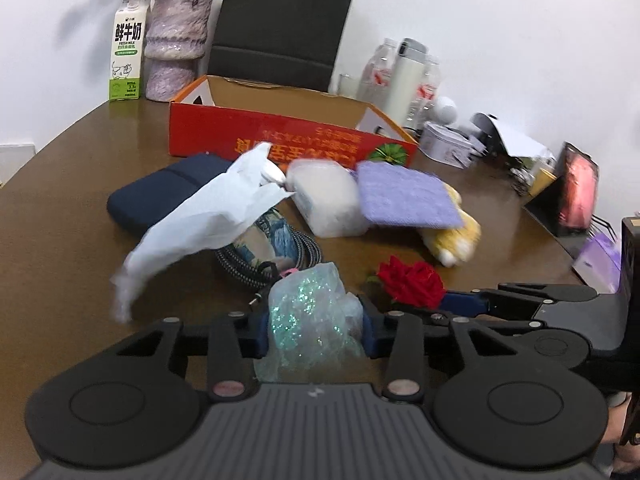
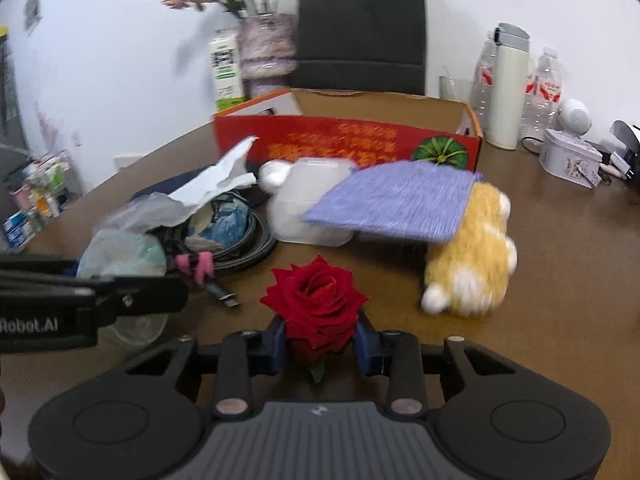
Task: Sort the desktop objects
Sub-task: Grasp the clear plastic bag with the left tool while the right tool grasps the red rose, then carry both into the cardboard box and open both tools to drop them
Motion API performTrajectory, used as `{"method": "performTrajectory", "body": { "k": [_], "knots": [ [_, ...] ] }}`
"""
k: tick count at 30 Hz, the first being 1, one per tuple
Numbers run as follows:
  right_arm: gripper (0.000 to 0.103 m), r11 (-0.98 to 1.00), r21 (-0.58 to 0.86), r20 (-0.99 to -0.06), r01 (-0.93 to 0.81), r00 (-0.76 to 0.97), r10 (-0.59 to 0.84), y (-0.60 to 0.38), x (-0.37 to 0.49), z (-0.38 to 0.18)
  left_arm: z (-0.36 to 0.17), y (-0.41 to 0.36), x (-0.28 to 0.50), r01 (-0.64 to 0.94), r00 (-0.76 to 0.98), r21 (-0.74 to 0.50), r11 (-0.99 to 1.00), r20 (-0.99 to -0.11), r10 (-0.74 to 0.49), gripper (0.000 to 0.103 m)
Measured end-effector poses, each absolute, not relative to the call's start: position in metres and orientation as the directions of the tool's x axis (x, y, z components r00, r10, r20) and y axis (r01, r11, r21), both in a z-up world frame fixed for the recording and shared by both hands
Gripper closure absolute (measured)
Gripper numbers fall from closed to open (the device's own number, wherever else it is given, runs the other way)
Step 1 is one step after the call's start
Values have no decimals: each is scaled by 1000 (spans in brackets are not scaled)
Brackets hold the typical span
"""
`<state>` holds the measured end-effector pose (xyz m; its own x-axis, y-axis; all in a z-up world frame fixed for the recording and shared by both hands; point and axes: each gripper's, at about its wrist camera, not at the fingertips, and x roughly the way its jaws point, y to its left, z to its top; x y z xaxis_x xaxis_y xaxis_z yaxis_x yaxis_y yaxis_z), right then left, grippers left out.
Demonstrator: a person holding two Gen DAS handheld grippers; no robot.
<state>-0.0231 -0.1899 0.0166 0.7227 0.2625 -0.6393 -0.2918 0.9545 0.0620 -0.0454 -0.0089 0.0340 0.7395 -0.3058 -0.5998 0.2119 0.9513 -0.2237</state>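
Near the table's [image 1: 72, 152] front edge, the left gripper [image 1: 316, 332] has its blue pads pressed on a glittery plastic bag [image 1: 308, 312]. Beside it, the right gripper [image 2: 320, 344] pinches a red rose [image 2: 316, 300], with the red box [image 2: 348, 140] waiting toward the far edge.

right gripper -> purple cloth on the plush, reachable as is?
Probably not yet: the right gripper is shut on the red rose. The purple cloth lies uncovered on top of the yellow plush, nothing between.
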Motion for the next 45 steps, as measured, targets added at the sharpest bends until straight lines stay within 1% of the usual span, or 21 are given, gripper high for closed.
{"method": "performTrajectory", "body": {
  "k": [6, 9, 11, 13, 14, 16, 18, 20, 23, 26, 28, 30, 33, 35, 37, 38, 40, 42, 43, 44, 45],
  "knots": [
    [71, 940, 65, -590, -335, 747, 307, -196, -89, 45, 51, -5, -93, 275, 720, -275, 921, -576, -387, 62],
    [71, 948, 66, -540, -312, 788, 297, -206, -113, 63, 66, -1, -110, 310, 741, -319, 896, -509, -438, 62],
    [71, 950, 87, -506, -301, 808, 302, -214, -120, 72, 73, 0, -111, 322, 780, -289, 902, -459, -425, 62],
    [71, 939, 128, -504, -318, 795, 338, -215, -120, 73, 75, 3, -102, 306, 810, -267, 914, -431, -397, 62],
    [71, 932, 143, -509, -333, 783, 358, -213, -118, 71, 74, 5, -93, 294, 818, -271, 916, -424, -388, 62],
    [71, 928, 135, -529, -346, 767, 363, -202, -115, 63, 78, 16, -72, 230, 815, -307, 924, -458, -355, 62],
    [71, 933, 112, -535, -342, 770, 347, -193, -112, 60, 90, 27, -66, 224, 825, -345, 912, -431, -366, 62],
    [71, 931, 120, -513, -344, 782, 355, -194, -110, 66, 106, 33, -60, 216, 848, -331, 919, -403, -345, 62],
    [71, 939, 111, -478, -324, 811, 337, -200, -94, 83, 126, 29, -40, 212, 856, -307, 928, -400, -328, 62],
    [71, 953, 81, -445, -291, 845, 296, -210, -55, 107, 142, 17, 4, 212, 856, -269, 940, -414, -311, 62],
    [71, 957, 82, -445, -277, 849, 284, -217, -15, 125, 152, 16, 44, 213, 848, -268, 939, -426, -314, 62],
    [71, 964, 64, -461, -258, 849, 258, -222, 36, 136, 156, 12, 88, 195, 843, -245, 950, -454, -290, 62],
    [71, 976, 74, -521, -207, 826, 215, -229, 119, 139, 153, 10, 161, 166, 823, -198, 966, -512, -247, 62],
    [71, 982, 58, -542, -182, 820, 184, -227, 171, 134, 143, 8, 207, 153, 808, -170, 973, -545, -223, 61],
    [71, 983, 90, -600, -161, 779, 182, -226, 224, 122, 127, 7, 253, 127, 777, -176, 976, -595, -208, 61],
    [71, 983, 105, -623, -149, 761, 182, -225, 245, 116, 118, 8, 269, 110, 766, -187, 976, -609, -204, 62],
    [71, 989, 70, -656, -132, 740, 145, -218, 280, 104, 101, 6, 296, 104, 765, -170, 980, -616, -188, 61],
    [70, 995, 31, -674, -94, 733, 90, -214, 309, 92, 88, 2, 315, 68, 797, -81, 994, -595, -103, 58],
    [70, 996, 16, -687, -91, 723, 77, -212, 320, 86, 81, -2, 327, 14, 791, -4, 1000, -611, -13, 57],
    [70, 997, 8, -697, -81, 715, 63, -210, 331, 80, 76, -3, 337, -6, 775, 38, 999, -632, 29, 58],
    [70, 997, 0, -706, -76, 706, 54, -209, 341, 75, 72, -3, 345, 17, 761, 31, 999, -649, 8, 58]
  ]
}}
